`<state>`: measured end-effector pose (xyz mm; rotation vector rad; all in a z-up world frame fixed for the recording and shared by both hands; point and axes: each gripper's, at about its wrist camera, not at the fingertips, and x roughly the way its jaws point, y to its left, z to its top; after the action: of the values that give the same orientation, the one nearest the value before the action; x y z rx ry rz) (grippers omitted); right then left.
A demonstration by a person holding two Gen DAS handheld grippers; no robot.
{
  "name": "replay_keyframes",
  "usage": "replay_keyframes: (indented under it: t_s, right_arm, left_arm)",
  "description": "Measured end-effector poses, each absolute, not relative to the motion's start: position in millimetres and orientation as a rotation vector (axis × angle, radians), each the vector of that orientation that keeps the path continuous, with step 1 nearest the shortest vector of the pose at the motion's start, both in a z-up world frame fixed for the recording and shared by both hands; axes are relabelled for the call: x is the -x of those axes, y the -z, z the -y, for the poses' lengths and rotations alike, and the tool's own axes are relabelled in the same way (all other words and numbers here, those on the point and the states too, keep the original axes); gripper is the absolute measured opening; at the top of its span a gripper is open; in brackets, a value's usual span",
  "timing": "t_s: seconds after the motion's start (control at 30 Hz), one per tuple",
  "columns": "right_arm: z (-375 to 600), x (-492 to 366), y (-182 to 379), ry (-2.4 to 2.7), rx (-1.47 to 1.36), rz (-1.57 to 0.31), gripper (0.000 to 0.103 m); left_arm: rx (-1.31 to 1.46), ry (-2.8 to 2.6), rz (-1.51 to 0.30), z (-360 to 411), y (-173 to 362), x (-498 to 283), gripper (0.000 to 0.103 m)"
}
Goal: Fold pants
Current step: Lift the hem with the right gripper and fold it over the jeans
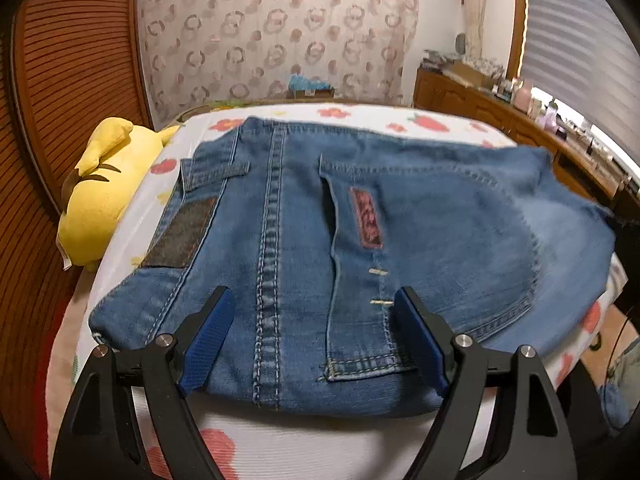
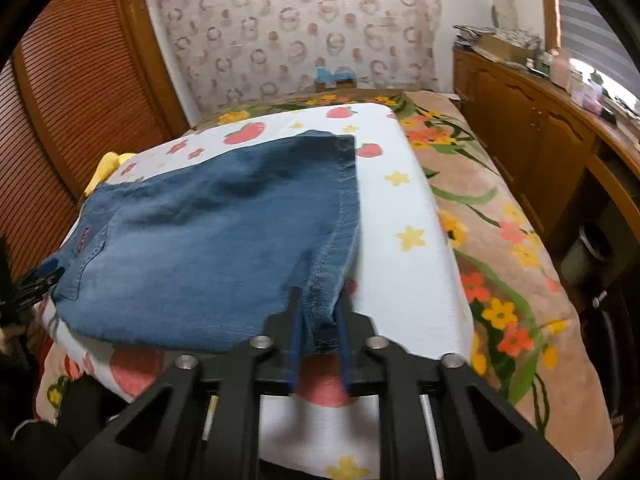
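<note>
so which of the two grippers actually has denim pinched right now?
The right gripper: its blue pads are closed on the near edge of the jeans. The left gripper stands wide open over the waistband end, its pads apart.

Yellow plush toy (image 1: 96, 196) far left ahead of left gripper, against slatted wooden door (image 1: 76, 60). White fruit-print cover (image 2: 404, 216) beneath right gripper, over floral blanket (image 2: 508, 240) to its right. Wooden cabinet (image 2: 532, 136) far right, patterned curtain (image 2: 300, 36) straight ahead.
</note>
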<state>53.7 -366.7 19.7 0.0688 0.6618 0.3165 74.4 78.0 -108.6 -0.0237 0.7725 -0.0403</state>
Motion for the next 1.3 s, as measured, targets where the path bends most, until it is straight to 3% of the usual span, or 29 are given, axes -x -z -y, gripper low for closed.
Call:
replay_keyframes:
  t_s: [0.5,1.07,1.13,1.27,1.3]
  right_arm:
    - [305.6,-42.0,-91.1,-0.454,0.000,-0.456,0.005]
    - [193.7,-62.3,-119.3,-0.768,0.136,-0.412,0.005]
    - [187.4,-70.6,-113.8,-0.762,0.169,-0.432,0.009]
    - [196.5,-83.0,-109.6,-0.731,0.192,-0.458,0.043]
    - [202.2,-86.0,-109.3,-0.723,0.188,-0.458,0.044]
  left_arm:
    - [0.053,0.039,-0.748,-84.4,95.8,-65.5,0.083]
    - [0.053,0.108,-0.676,-68.4,58.3,-44.0,0.083]
    - [0.049,0.120,-0.682,-64.2,59.1,-45.4,0.083]
    - [0.045,0.149,-0.688,-55.3,60.1,-49.7,0.083]
    - [0.046,0.156,-0.689,-53.5,60.2,-51.5,0.083]
